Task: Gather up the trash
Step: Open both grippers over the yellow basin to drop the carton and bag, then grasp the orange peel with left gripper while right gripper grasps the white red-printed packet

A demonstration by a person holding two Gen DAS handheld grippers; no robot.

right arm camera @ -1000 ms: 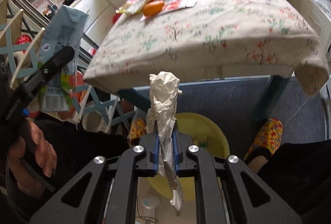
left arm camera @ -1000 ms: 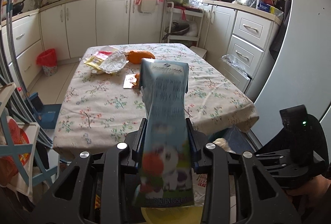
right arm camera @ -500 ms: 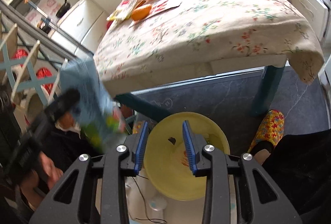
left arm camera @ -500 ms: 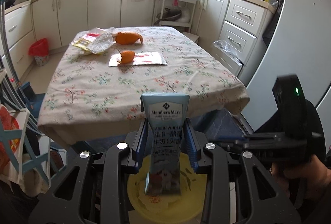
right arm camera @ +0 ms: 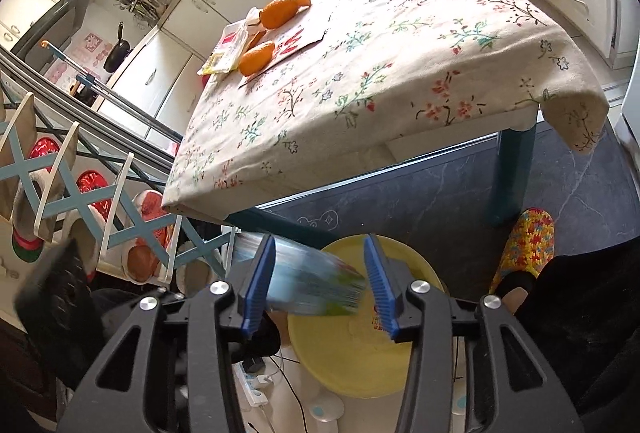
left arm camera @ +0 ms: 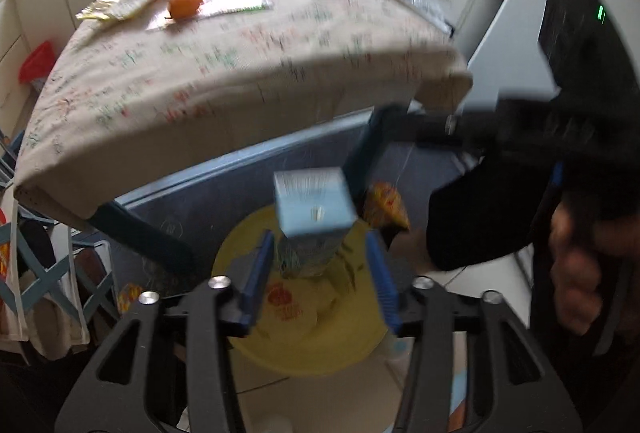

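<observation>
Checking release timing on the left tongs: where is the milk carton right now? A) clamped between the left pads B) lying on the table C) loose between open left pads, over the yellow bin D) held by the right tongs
C: the milk carton sits clear of both pads of the left tongs, which are spread wide, directly over the yellow bin.

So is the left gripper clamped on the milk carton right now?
No, the left gripper is open, and the milk carton sits loose between its blue fingers above the yellow bin.

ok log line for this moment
step: dropping trash | left gripper: open | right gripper: open | milk carton: above yellow bin, loose | table: peels, wrappers left
</observation>
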